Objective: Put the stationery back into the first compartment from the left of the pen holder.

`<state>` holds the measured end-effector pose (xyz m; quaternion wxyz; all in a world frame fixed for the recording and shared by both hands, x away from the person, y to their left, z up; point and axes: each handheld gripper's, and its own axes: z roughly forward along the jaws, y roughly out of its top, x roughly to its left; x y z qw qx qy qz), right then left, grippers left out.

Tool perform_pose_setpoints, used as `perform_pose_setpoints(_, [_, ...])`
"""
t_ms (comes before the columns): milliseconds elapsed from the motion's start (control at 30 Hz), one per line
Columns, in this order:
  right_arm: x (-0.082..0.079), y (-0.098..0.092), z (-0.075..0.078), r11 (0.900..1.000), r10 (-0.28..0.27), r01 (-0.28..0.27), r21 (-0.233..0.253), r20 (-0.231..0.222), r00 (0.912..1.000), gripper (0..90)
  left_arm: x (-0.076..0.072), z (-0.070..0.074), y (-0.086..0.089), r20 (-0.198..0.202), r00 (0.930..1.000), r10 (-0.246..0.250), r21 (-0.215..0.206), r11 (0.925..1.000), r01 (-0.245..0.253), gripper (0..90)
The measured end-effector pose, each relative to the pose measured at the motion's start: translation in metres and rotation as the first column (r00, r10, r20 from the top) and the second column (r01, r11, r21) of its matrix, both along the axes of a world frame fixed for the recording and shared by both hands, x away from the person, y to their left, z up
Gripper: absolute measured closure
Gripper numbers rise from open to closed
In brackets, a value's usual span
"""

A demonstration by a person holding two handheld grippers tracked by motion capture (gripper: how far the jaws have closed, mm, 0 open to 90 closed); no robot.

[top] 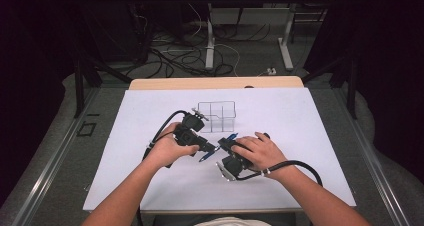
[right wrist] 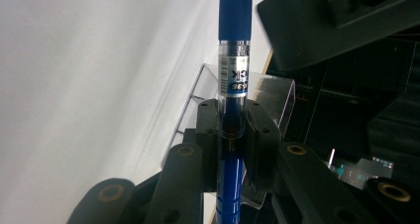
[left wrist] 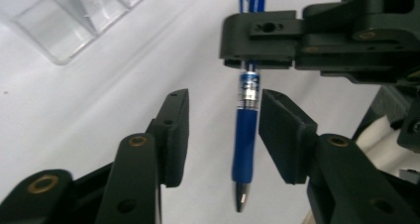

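- Holding the blue pen point(right wrist: 233, 85) across its clear middle section, your right gripper point(right wrist: 232, 135) had its jaws closed tight on the barrel, just below the printed label.
- Your left gripper point(left wrist: 223, 135) stood wide open around the same pen point(left wrist: 246, 135), one pad on either side of the blue rubber grip, neither quite touching as far as I could tell.
- From above, the pen point(top: 218, 146) hung between your two grippers, a little over the white table point(top: 310, 136) and just in front of the clear plastic organiser point(top: 216, 116).
- I judged the pen to be light and stiff, so weight was no concern; the smooth round barrel was what could roll or slide in a loose pinch.
- The rubber grip looked like the best place for your left gripper to take hold: softer, less slippery, and clear of the right jaws.
- You likely needed only modest pressure; the clear section could crack under a hard squeeze.
- The metal tip pointed toward your left gripper, so a bump there might have pushed the pen through the right jaws.
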<state>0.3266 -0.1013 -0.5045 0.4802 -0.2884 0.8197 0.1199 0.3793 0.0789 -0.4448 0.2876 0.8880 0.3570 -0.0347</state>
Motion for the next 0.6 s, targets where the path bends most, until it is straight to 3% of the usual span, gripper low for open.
perform_pose_setpoints(67, [0.000, 0.000, 0.000, 1.000, 0.003, -0.003, 0.009, -0.001, 1.0000, 79.2, 0.001, -0.001, 0.006, 0.028, 0.9996, 0.009, 0.002, 1.0000, -0.009, 51.9])
perform_pose_setpoints(200, [0.000, 0.001, 0.000, 1.000, -0.004, 0.004, 0.019, -0.011, 0.9999, 79.2, 0.003, -0.005, 0.017, 0.036, 0.9980, 0.051, -0.007, 0.9987, -0.051, 48.2])
perform_pose_setpoints(300, [0.001, 0.001, 0.000, 1.000, -0.003, 0.003, 0.029, -0.014, 0.9999, 79.2, 0.006, -0.010, 0.025, 0.088, 0.9931, 0.078, -0.001, 0.9969, -0.078, 42.7])
perform_pose_setpoints(400, [0.001, 0.001, 0.001, 0.999, -0.008, 0.009, 0.041, -0.020, 0.9998, 79.2, 0.010, -0.014, 0.033, 0.152, 0.9827, 0.106, -0.006, 0.9943, -0.107, 35.8])
perform_pose_setpoints(500, [0.001, 0.001, 0.002, 0.999, -0.013, 0.014, 0.052, -0.022, 0.9997, 79.2, 0.013, -0.017, 0.041, 0.221, 0.9630, 0.155, -0.026, 0.9879, -0.153, 29.3])
perform_pose_setpoints(567, [0.002, 0.002, 0.003, 0.998, 0.001, 0.000, 0.063, -0.020, 0.9998, 79.2, 0.014, -0.018, 0.045, 0.243, 0.9546, 0.173, -0.029, 0.9848, -0.171, 28.8])
perform_pose_setpoints(600, [0.002, 0.001, 0.004, 0.997, -0.016, 0.019, 0.075, -0.031, 0.9994, 79.2, 0.015, -0.018, 0.047, 0.257, 0.9511, 0.171, -0.028, 0.9851, -0.170, 28.6])
